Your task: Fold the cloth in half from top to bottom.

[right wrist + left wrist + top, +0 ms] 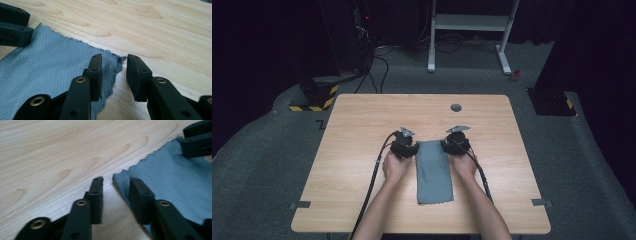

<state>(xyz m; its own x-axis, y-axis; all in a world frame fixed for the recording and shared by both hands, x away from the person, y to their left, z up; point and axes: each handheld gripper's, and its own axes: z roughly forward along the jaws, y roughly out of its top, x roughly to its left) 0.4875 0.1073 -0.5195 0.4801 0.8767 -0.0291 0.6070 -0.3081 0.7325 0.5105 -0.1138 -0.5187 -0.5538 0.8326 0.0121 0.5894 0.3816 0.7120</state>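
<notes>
A grey-blue cloth (433, 171) lies flat on the wooden table (362, 130), long side running toward the person. My left gripper (405, 145) sits at its far left corner; in the left gripper view its jaws stand open, one on either side of the cloth corner (120, 176). My right gripper (455, 143) sits at the far right corner. Its jaws are open too, with the frayed corner (116, 61) lying between them. The cloth (50, 67) is slightly lifted and wrinkled there. Each gripper view shows the other gripper's jaws at the opposite corner.
A small round grey cap (456, 107) sits in the table near its far edge. Beyond the table are a white desk frame (469, 30) and a black stand with yellow-black tape (317, 92) on the carpet.
</notes>
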